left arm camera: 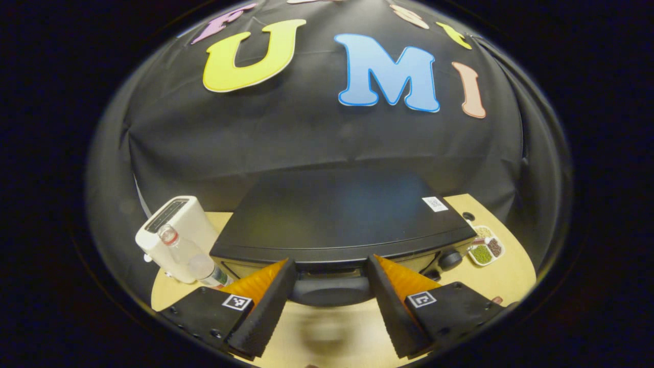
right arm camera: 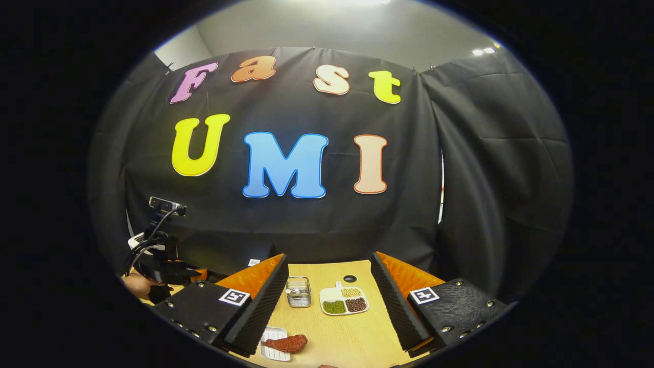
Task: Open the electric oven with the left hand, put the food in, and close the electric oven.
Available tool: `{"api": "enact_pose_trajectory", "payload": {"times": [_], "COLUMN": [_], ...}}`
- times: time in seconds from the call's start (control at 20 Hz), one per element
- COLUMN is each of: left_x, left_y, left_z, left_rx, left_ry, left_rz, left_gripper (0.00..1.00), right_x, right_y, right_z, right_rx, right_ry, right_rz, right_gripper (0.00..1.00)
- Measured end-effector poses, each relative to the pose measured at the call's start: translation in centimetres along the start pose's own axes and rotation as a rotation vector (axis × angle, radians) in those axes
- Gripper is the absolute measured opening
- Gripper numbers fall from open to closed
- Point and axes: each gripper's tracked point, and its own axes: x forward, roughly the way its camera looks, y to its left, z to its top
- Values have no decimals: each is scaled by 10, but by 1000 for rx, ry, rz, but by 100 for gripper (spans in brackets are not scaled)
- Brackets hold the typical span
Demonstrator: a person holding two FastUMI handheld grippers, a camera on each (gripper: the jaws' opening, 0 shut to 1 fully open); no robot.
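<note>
Left gripper view: left gripper (left arm camera: 331,291) spread, fingers either side of oven handle (left arm camera: 331,292), electric oven (left arm camera: 342,220) door closed. Right gripper view: right gripper (right arm camera: 329,306) spread, food (right arm camera: 286,343) on near-left plate (right arm camera: 271,337).

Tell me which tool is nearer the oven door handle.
Left. The left tool hangs open with the oven door handle between its fingers. The right tool is off over the table, above the food.
</note>
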Motion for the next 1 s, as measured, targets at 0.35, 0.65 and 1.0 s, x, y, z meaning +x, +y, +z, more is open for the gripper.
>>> {"api": "enact_pose_trajectory", "payload": {"times": [0.35,0.65,1.0], "left_x": [-5,-21,-38], "left_y": [1,-1,-2], "left_z": [-6,-21,-47], "left_rx": [-21,-17,-27], "left_ry": [21,31,63], "left_rz": [-20,-23,-34], "left_gripper": [92,95,98], "right_x": [-4,-11,-17], "right_y": [11,8,9], "right_z": [9,8,7], "right_rx": [-16,-9,-11], "right_ry": [-25,-29,-35], "right_rz": [30,27,31], "right_gripper": [98,98,98]}}
